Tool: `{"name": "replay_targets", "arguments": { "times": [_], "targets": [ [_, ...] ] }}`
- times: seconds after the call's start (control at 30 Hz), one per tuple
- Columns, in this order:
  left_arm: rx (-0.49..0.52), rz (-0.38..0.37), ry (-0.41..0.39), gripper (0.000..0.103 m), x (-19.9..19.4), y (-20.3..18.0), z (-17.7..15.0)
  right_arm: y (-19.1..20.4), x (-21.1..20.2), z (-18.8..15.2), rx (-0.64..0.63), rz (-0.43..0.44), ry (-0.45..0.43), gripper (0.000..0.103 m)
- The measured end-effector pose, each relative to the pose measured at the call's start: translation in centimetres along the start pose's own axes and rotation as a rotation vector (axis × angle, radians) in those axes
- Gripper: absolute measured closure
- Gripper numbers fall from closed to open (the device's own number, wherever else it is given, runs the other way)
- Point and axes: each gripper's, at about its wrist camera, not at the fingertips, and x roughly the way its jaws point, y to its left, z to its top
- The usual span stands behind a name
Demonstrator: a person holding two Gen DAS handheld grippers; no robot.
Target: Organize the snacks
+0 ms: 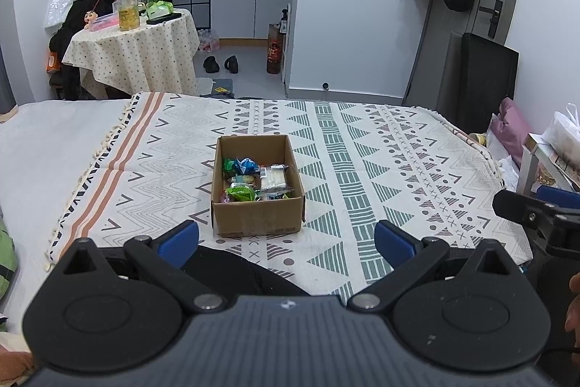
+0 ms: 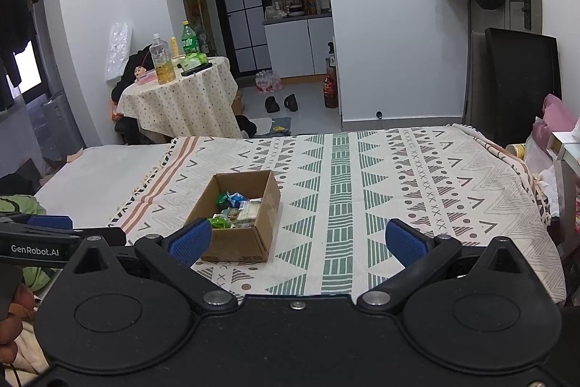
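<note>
Two grippers, left gripper [image 1: 286, 240] and right gripper [image 2: 297, 242], both spread wide and empty, cardboard box [image 1: 258, 218] of snacks [image 1: 255, 179] at twelve o'clock on patterned cloth [image 1: 362, 169], bare cloth toward three o'clock, fringed cloth edge [image 1: 108, 140] at ten o'clock.

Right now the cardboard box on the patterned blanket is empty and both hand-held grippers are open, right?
Not quite. The cardboard box is not empty: the left wrist view shows wrapped snacks inside it. The rest holds: it sits on the patterned blanket, and the left hand-held gripper and right hand-held gripper are open.
</note>
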Motion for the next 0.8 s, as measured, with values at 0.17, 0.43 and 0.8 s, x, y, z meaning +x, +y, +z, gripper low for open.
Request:
{"name": "replay_targets", "arguments": {
  "times": [0.17,0.43,0.8],
  "targets": [
    [0.006,0.0,0.003,0.0,0.12,-0.05,-0.08,0.07,0.12,-0.14,-0.003,-0.006,0.011,0.0],
    [0.005,-0.001,0.013,0.0,0.43,-0.04,-0.04,0.28,0.15,-0.09,-0.012,-0.017,0.014,0.0],
    [-0.001,-0.005,0.021,0.001,0.61,0.06,-0.31,0.22,0.33,-0.21,-0.011,-0.019,0.02,0.0]
  ]
}}
